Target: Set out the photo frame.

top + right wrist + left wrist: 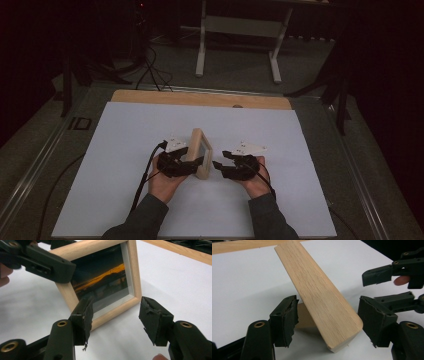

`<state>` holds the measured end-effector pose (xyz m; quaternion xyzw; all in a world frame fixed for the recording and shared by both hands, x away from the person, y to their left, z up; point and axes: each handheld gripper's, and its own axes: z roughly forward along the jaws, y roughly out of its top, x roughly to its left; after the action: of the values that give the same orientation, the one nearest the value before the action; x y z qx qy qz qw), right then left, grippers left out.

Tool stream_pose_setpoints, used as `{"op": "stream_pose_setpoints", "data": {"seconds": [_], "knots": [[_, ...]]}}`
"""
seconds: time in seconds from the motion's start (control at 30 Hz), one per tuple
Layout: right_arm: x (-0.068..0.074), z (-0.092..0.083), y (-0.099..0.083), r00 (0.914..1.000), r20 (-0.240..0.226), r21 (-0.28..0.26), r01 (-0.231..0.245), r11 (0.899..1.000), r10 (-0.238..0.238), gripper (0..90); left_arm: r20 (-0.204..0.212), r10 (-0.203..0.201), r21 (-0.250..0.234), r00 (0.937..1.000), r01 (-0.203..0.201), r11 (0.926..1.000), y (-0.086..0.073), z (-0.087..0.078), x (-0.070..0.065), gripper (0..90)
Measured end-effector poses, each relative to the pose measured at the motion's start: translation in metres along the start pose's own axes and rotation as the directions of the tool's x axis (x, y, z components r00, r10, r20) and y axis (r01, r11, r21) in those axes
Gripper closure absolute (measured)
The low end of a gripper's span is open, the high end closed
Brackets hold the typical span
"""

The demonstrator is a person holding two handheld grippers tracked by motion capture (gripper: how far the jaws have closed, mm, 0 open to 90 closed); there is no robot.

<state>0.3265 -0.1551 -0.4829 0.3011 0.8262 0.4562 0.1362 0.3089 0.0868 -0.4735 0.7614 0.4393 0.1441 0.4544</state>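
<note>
The white sheet [125,165] covered most of the table, with a strip of bare wooden board [150,97] showing along its far edge. Beyond the table stood a white metal stand [237,30] on the floor.

A wooden picture frame [200,150] stood upright on its edge near the middle of the white sheet, seen nearly edge-on from the high view. In the right gripper view the picture frame [105,282] held a dark photograph with an orange band, behind glass.

The left gripper [196,162] sat at the frame's near left side, held in the person's left hand [165,182]. In the left gripper view its jaws straddled the near end of the frame [322,302]: one pad [287,320] lay close against the frame's side and the other pad [374,322] stood just beside the frame's corner. Whether the pads pressed on the wood could not be told.

The right gripper [218,165] was just to the right of the frame, held in the right hand [257,182]. Its jaws stood wide apart with nothing between them; in the right gripper view the frame's lower corner lay just beyond the pads [155,320].
</note>
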Motion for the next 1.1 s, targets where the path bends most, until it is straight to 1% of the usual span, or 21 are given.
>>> {"op": "stream_pose_setpoints", "data": {"seconds": [0.17, 0.4, 0.7, 1.1], "knots": [[-0.0015, -0.0020, 0.0006, 1.0000, 0.003, -0.006, -0.005, 1.000, 0.005, 44.0, -0.006, -0.010, 0.010, 0.9999, 0.010, 0.9999, 0.0005, 0.0034, -0.0007, 34.1], [-0.0034, -0.0042, 0.0010, 0.9999, 0.008, -0.012, -0.013, 1.000, 0.013, 44.0, -0.010, -0.014, 0.019, 0.9999, 0.014, 0.9997, 0.0010, 0.0033, 0.0000, 38.9], [-0.0048, -0.0054, 0.0013, 0.9999, 0.010, -0.017, -0.014, 1.000, 0.014, 43.9, 0.002, -0.015, 0.026, 0.9999, 0.015, 0.9996, 0.0015, 0.0041, -0.0008, 43.3], [-0.0069, -0.0086, 0.0032, 0.9997, 0.019, -0.030, -0.017, 0.999, 0.017, 43.9, 0.011, -0.018, 0.040, 0.9998, 0.018, 0.9991, 0.0020, 0.0034, 0.0001, 45.4]]}}
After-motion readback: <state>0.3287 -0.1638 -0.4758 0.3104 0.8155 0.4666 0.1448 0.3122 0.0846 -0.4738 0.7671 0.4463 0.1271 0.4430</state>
